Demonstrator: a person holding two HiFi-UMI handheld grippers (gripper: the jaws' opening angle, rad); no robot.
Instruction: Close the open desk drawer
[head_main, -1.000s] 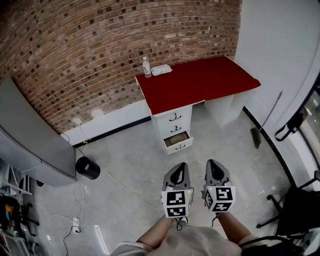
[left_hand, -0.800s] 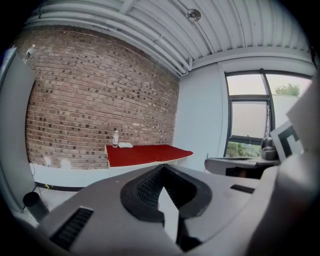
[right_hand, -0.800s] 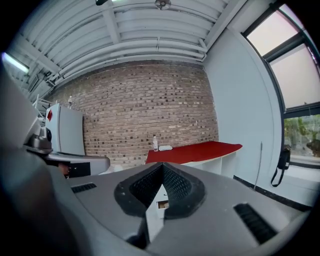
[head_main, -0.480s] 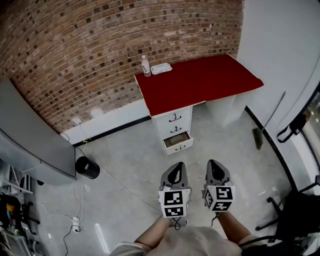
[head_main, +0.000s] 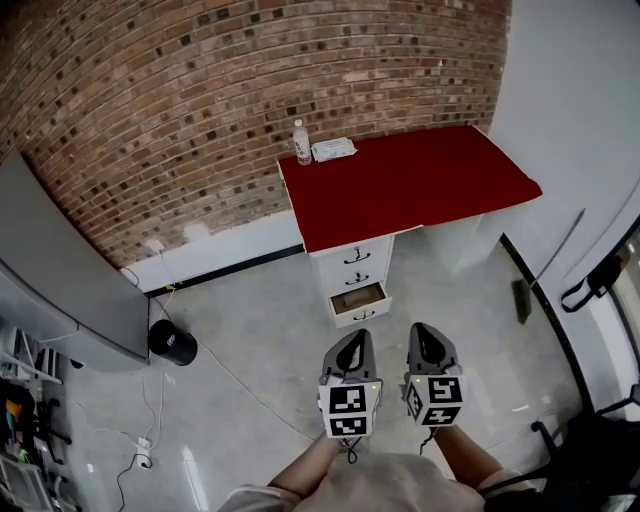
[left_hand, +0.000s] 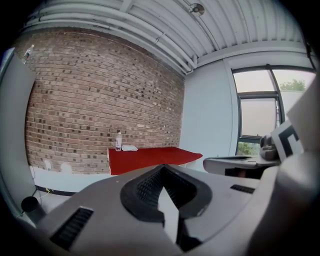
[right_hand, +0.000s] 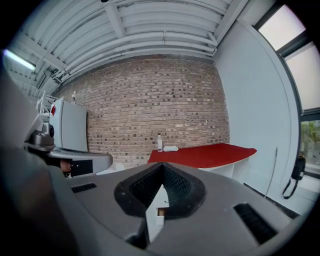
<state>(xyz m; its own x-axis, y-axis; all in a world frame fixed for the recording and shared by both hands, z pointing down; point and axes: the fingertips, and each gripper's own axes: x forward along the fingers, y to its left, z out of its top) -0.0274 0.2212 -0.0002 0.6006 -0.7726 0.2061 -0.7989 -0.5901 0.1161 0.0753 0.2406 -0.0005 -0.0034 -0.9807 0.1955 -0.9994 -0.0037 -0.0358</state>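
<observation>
The desk has a red top (head_main: 410, 185) and stands against the brick wall. Under its left end is a white drawer unit. The upper two drawers (head_main: 355, 258) are closed; the bottom drawer (head_main: 358, 299) is pulled out, its wooden inside showing. My left gripper (head_main: 355, 336) and right gripper (head_main: 425, 331) are held side by side over the floor, a short way in front of the open drawer and touching nothing. Both are shut and empty. The red desk top (left_hand: 150, 157) shows beyond the left gripper (left_hand: 162, 170), and the right gripper (right_hand: 162, 167) points at the drawer unit (right_hand: 160, 202).
A clear bottle (head_main: 301, 141) and a white wipes pack (head_main: 333, 149) sit at the desk's back left corner. A black bin (head_main: 172, 342) and a grey cabinet (head_main: 60, 270) stand left. A broom (head_main: 522, 300) leans at the right wall; a black chair (head_main: 600, 440) is lower right.
Both grippers have moved forward together toward the desk; the desk and open drawer now sit closer and lower in the head view. Both jaws stayed shut.
</observation>
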